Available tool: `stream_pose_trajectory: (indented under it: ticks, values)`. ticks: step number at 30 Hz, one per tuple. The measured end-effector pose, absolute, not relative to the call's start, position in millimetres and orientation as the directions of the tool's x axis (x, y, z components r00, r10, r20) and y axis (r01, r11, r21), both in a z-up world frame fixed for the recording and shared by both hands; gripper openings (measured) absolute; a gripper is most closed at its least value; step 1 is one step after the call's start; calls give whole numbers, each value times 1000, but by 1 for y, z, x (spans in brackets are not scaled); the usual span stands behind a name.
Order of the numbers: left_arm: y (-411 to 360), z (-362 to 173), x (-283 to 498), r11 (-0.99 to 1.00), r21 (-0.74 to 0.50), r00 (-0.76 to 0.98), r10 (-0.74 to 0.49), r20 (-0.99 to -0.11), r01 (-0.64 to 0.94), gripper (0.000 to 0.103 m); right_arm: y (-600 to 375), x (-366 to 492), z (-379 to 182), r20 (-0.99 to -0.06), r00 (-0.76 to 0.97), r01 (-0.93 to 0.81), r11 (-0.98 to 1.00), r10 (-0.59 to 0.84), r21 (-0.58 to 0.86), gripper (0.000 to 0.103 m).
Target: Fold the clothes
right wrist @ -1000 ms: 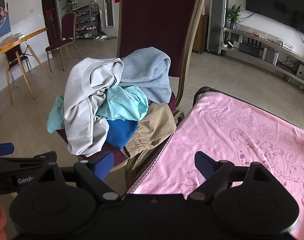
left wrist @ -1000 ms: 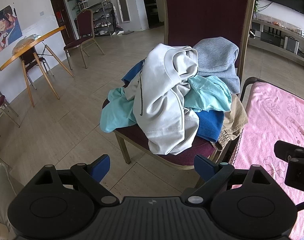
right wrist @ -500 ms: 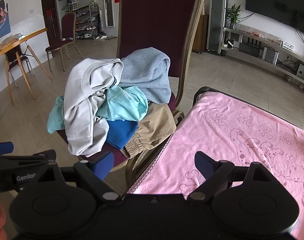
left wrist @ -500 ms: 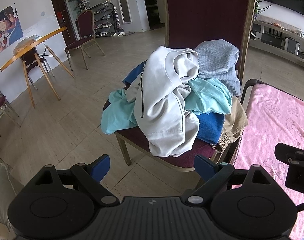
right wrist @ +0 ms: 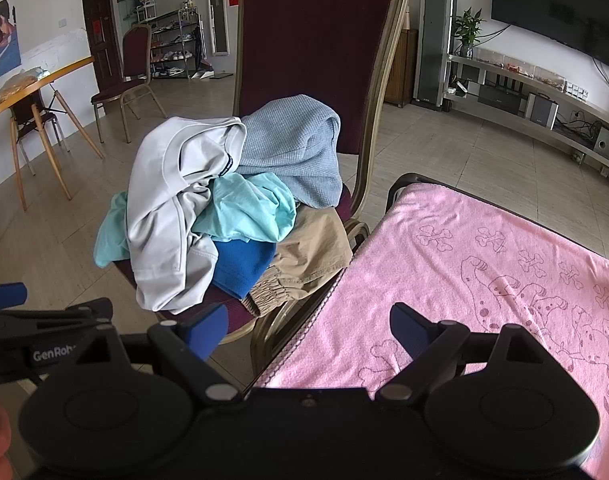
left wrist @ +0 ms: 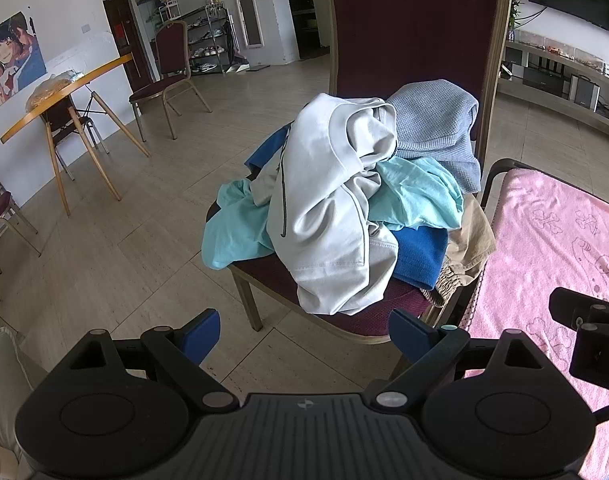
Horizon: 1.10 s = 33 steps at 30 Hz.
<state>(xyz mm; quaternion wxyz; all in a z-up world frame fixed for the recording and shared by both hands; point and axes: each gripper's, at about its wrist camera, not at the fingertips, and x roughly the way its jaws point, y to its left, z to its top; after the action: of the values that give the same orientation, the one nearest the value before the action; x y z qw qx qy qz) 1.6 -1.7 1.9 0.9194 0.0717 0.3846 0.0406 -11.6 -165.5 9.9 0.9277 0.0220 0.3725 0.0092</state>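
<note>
Between my left gripper's (left wrist: 304, 332) jaws there is only floor and the front edge of the chair (left wrist: 336, 300); the jaws stand wide apart and hold nothing. My right gripper (right wrist: 308, 330) is the same, spread wide and empty, and it hangs over the near corner of the pink towel (right wrist: 484, 264), which lies flat on a black frame just right of the chair. I judge that towel to be the folding surface, kept bare so a garment can be spread on it.

Ahead of both jaws, a little beyond the tips, the clothes sit in a loose heap on the chair seat. The grey top (left wrist: 324, 216) drapes over the front and hangs nearest my left jaws, so it looks like the easiest first pick. Beside it and partly under it lie the teal shirt (left wrist: 420, 196), a blue piece (left wrist: 420, 252) and tan shorts (right wrist: 312, 248) at the edge nearest the towel. A knit sweater (right wrist: 296, 148) rests farthest back against the chair's back.

No folding has begun, I judge; both grippers are poised open, ready to reach in.
</note>
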Motion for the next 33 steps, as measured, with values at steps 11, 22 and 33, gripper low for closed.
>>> stream_pose_trajectory:
  ticks: [11, 22, 33]
  values:
    - [-1, 2, 1, 986, 165, 699, 134, -702, -23, 92, -166, -12, 10, -692, 721, 0, 999, 34, 48, 88]
    - [-1, 2, 1, 986, 165, 698, 137, -702, -27, 92, -165, -11, 9, -696, 717, -8, 999, 38, 46, 88]
    - [14, 0, 13, 988, 138, 695, 144, -705, -64, 92, -167, -2, 11, -684, 728, -10, 998, 47, 58, 88]
